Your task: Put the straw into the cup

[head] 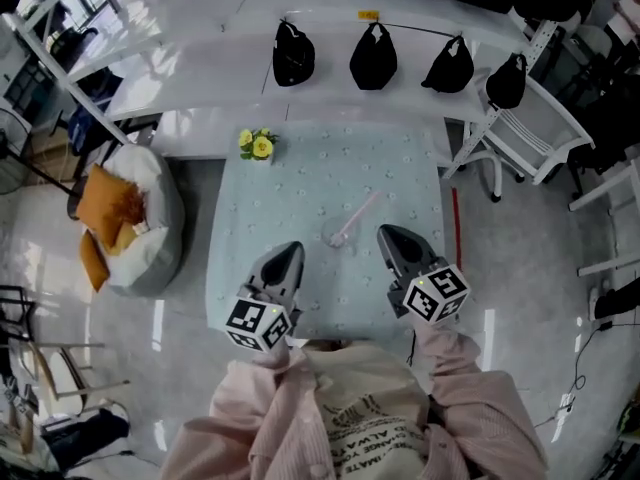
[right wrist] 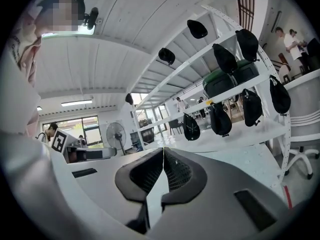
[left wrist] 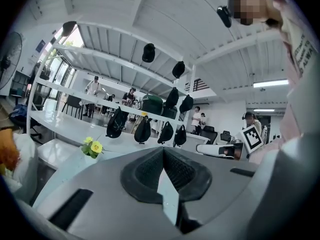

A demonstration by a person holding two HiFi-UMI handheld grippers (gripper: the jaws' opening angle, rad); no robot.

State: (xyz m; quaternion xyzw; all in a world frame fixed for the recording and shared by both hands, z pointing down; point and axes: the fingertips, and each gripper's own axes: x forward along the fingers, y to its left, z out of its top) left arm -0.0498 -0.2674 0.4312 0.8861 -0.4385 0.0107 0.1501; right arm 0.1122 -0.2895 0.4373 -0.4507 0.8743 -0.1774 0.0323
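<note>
Pink straw (head: 357, 216) lies slanted mid-bench, its near end meeting the clear cup (head: 335, 234); whether it sits inside or only against the cup cannot be told. The pale cloth-covered bench (head: 290, 198) is otherwise bare but for flowers (head: 257, 145) at the far left corner. Left claw (head: 288, 258) and right claw (head: 392, 240) hover at the near edge, both pressed closed with nothing between. The risk is that the cup, likely light, tips or skids if a claw nudges it, or that the thin straw slips from the pinch.

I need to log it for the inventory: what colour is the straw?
The straw is pale pink; it shows best in the head view.
</note>
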